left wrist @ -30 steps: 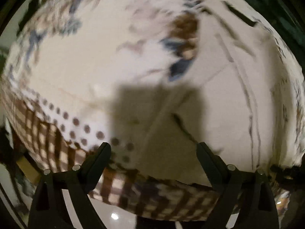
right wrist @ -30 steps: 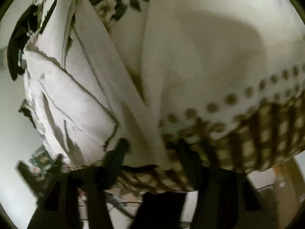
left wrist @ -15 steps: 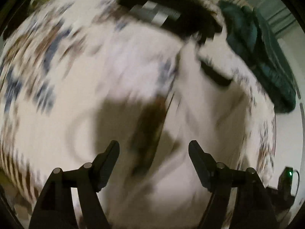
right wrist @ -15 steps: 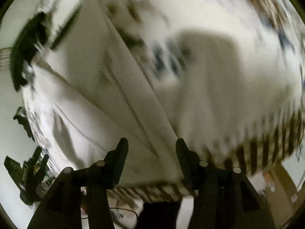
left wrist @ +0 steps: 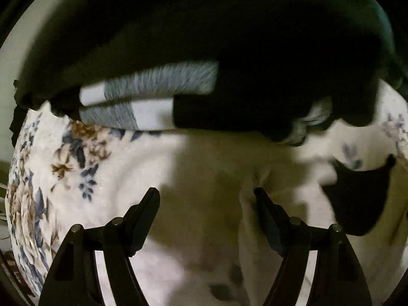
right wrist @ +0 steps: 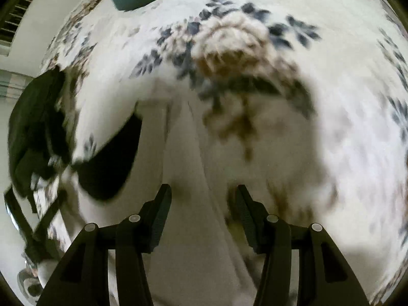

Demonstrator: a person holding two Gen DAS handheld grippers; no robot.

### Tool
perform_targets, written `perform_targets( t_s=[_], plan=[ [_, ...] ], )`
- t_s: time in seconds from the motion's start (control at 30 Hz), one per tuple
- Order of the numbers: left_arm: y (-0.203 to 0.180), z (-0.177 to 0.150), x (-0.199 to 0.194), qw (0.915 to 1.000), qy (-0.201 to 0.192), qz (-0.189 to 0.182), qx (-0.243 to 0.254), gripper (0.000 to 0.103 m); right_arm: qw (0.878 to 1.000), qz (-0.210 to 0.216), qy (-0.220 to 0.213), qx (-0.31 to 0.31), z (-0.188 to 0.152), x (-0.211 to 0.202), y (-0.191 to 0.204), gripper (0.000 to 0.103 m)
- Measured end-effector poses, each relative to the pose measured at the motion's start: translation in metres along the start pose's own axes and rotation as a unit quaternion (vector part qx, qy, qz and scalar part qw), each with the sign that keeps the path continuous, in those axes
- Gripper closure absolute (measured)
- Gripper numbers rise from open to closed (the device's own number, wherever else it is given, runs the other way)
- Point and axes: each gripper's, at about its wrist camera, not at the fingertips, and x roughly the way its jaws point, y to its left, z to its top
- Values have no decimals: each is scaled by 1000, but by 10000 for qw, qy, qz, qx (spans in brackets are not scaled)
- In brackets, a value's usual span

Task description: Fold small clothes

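both grippers hang close over a floral blanket; the left gripper has its jaws spread with only cloth beneath them, and the right gripper is also parted, straddling a pale fold without clamping it. that pale garment lies flat on the blanket, running from the near edge toward the middle; in the left view its edge sits just by the right finger. a small black piece lies just right of it, and a folded dark pile with grey and white bands sits at the far side. the risk, as i judge it, is that the white garment blends into the white blanket, so a pinch could catch the blanket too, or only one layer, and drag the fold askew; the black piece nearby could also get swept along
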Motion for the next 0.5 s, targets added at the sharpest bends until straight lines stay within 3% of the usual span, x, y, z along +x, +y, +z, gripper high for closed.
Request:
perform_targets(
  t_s=[0.1,0.23,0.37,0.5],
  plan=[
    [8,-2,11,9999,60,-87,1,27,9989,-418,-5,212,24,24,-1,50],
    [11,-7,2,9998,12,-143,108,28,9982,-527,148,241,34,33,4,50],
    [15,-17,-31,9987,-155,-470,116,28,9988,-210,419,-124,23,6,19,48],
    [41,-57,-82,9956,-197,-910,-59,28,9973,151,618,-367,-16,-38,11,43]
  ],
)
